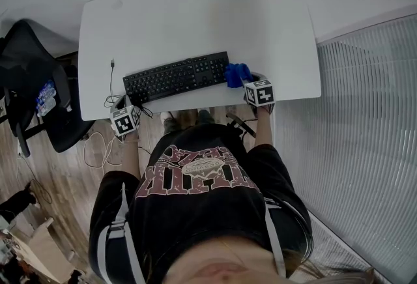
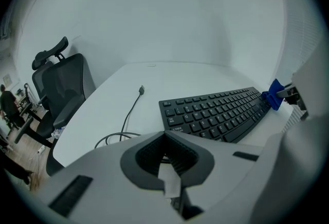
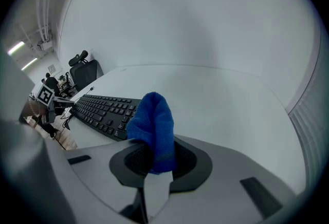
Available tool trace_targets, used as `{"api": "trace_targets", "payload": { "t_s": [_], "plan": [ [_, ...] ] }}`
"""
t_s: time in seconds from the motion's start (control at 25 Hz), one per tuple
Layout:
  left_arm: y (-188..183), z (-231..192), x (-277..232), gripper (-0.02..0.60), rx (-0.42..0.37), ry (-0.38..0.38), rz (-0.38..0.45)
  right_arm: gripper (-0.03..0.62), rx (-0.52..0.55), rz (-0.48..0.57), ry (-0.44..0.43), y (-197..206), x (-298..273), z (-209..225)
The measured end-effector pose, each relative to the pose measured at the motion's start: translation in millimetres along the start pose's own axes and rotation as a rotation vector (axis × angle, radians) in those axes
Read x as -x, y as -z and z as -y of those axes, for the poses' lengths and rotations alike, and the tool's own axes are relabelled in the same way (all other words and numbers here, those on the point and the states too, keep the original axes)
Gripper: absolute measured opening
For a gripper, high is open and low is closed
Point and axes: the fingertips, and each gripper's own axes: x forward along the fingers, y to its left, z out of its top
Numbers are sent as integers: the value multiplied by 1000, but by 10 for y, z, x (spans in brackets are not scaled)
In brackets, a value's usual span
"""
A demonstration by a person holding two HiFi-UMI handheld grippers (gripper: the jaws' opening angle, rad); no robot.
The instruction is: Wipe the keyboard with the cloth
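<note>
A black keyboard (image 1: 176,77) lies near the front edge of the white table (image 1: 195,22); it also shows in the left gripper view (image 2: 216,112) and the right gripper view (image 3: 103,110). A blue cloth (image 3: 152,128) is pinched in my right gripper (image 3: 152,159), which is shut on it just off the keyboard's right end (image 1: 238,74). The cloth stands up as a folded bunch. My left gripper (image 2: 165,159) is shut with nothing in it, at the table's front edge by the keyboard's left end (image 1: 124,120).
A thin black cable (image 2: 128,115) with a plug runs across the table left of the keyboard and coils at the edge. A black office chair (image 1: 32,87) stands left of the table. A ribbed white wall panel (image 1: 365,126) runs along the right.
</note>
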Motion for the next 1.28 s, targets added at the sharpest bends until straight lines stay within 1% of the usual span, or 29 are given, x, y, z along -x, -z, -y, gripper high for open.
{"api": "trace_targets", "payload": {
  "t_s": [0.16,0.32,0.56,0.88,1.08,1.28],
  "plan": [
    [-9,16,26,34,-4,1,-8,64,-23,46,-5,-83,65,-29],
    [-208,174,123,34,-39,15,49,64,-26,139,-24,-385,205,-154],
    [-506,553,206,34,-43,94,129,64,66,192,-103,-807,182,-640],
    [-767,1155,222,34,-48,211,188,64,172,234,-227,-1216,12,-1361],
    [-969,1432,302,34,-59,260,234,64,224,268,-286,-1434,-8,-1724],
    [-1191,1602,419,34,-63,295,287,64,266,295,-325,-1611,7,-1970]
  ]
}}
